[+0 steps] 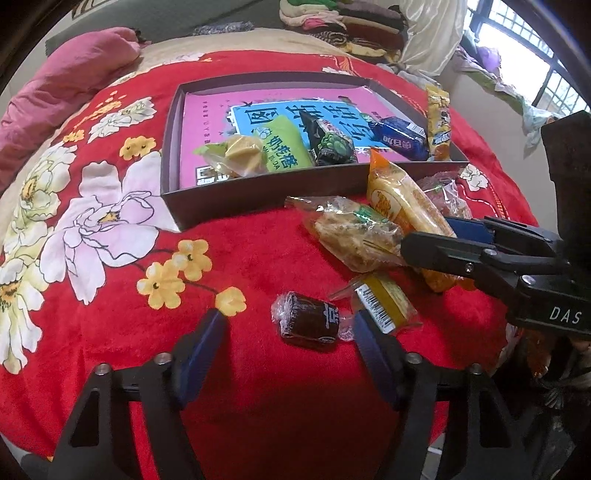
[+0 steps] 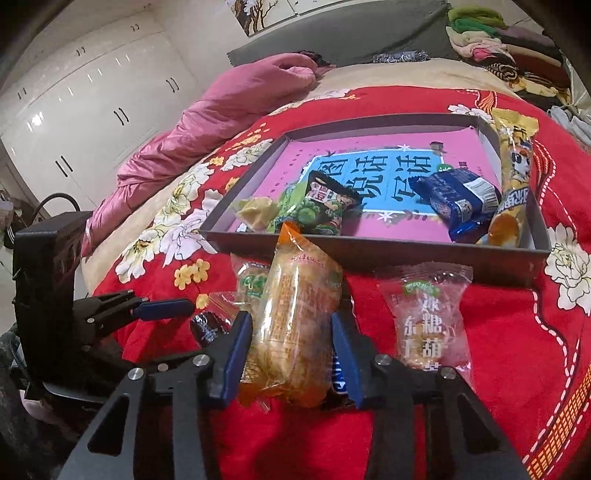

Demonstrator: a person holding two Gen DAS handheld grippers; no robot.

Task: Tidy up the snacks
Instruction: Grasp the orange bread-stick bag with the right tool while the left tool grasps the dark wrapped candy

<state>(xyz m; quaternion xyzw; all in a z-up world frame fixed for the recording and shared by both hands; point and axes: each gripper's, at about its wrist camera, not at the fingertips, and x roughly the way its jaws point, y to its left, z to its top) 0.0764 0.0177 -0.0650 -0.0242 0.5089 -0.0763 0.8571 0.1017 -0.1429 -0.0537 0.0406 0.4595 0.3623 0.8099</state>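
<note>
orange-and-yellow wrapper, long pastry pack (image 2: 295, 321) — my right gripper (image 2: 291, 332) has its blue pads pressed against both sides of it, just short of the shallow box (image 2: 369, 254) of snacks ahead. my left gripper (image 1: 288, 328) stands spread around the dark wrapped candy (image 1: 306, 323) on the red blanket (image 1: 240, 258) (pads not touching it) — a yellow packet (image 1: 384, 302) lies just beside its right finger.

Red floral blanket (image 1: 258, 251) on bed under both claws. Pink quilt (image 2: 207, 122) bunched far ahead-left of right claw. Folded clothes pile (image 1: 343, 22) far ahead of left claw. White wardrobe (image 2: 74, 92) left of right claw. Barred window (image 1: 524, 48) ahead-right of left claw.
</note>
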